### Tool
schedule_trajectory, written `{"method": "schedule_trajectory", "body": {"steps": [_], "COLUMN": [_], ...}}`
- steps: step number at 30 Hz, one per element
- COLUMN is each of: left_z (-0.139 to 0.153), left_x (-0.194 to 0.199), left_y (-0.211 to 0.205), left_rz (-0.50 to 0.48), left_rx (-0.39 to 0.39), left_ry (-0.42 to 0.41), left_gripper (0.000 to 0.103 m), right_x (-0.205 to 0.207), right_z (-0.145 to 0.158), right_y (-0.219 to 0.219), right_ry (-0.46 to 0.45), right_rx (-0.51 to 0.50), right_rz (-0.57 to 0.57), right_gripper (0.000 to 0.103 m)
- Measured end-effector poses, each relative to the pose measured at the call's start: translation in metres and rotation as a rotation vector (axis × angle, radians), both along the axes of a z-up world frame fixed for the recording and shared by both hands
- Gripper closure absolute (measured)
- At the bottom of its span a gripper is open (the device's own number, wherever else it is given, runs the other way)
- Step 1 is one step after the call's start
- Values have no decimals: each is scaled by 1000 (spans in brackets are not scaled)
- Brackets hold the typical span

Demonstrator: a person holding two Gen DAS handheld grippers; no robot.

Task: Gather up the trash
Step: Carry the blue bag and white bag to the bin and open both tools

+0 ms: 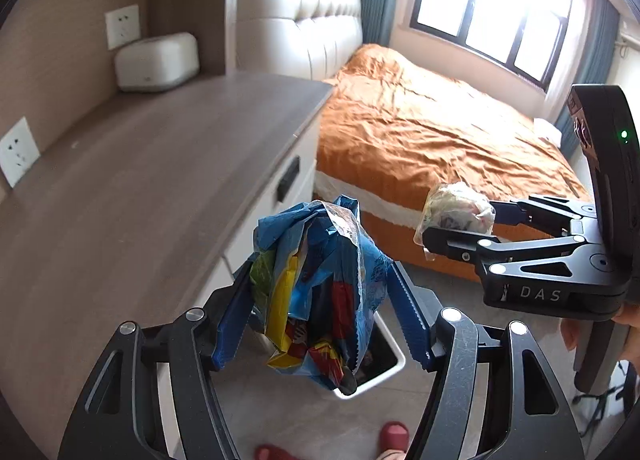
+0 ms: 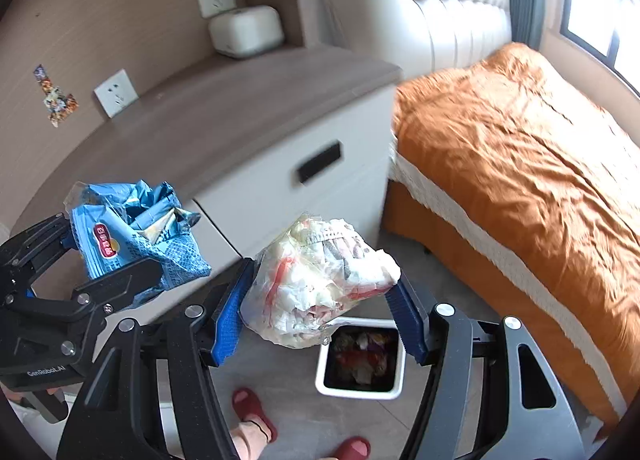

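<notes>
below me: open bin (image 2: 360, 360) on bare floor (image 2: 400, 432), already holding trash | left: cabinet (image 2: 260, 187) just beside the bin | right: bed (image 2: 520, 179) edge near | near side: person's red slippers (image 2: 252, 412) | my grippers' bundles hang apart, with a gap between.

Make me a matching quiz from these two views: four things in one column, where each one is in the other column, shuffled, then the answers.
Things:
1. blue snack wrapper
2. clear bag of crumpled paper
3. white bin
4. white box

Places:
A. on the floor, beside the cabinet
B. on the wooden countertop, by the wall
C. clamped in the left gripper
D. clamped in the right gripper

Pairs: 1-C, 2-D, 3-A, 4-B
</notes>
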State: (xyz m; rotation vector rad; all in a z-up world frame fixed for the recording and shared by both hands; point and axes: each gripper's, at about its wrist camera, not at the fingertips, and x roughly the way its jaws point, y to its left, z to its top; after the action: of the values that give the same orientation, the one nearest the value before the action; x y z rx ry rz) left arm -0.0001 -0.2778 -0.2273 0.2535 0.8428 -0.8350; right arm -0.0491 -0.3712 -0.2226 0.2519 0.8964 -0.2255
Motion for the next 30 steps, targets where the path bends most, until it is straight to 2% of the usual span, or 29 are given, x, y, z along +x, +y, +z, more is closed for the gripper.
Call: {"method": "schedule_trajectory", "body": {"steps": [8,13,19,21,22,25,30], "left_z": [-99,-179,-277,-309,-323,-351,-353], "left_x": [-25,-31,-27,-24,-23,-27,-27], "left_y": [-60,-81,-90,-93,-95,-96,-85], "left_rz": [-131,-191,-198,-209,-209,-199,-174], "left_rx": [35,87,100,98,111,152,178], "left_ry": [88,132,199,254,275,250,243], "left_gripper": [38,38,38,24,4,4,4], "right_x": [-33,-34,-25,-23,-23,-24,-30], "right_z": [-79,-149,-239,-266,-281,-313,-331], "right_y": [-46,-62,-69,-72,-73,-72,-71], "right_ry": [88,118,166,182,197,229,267], "right_rx": [37,80,116,142,144,141,150], "right_rz": [-42,-56,-72,-85,-93,-113,-139], "right_gripper": [39,39,38,22,5,4,4]}}
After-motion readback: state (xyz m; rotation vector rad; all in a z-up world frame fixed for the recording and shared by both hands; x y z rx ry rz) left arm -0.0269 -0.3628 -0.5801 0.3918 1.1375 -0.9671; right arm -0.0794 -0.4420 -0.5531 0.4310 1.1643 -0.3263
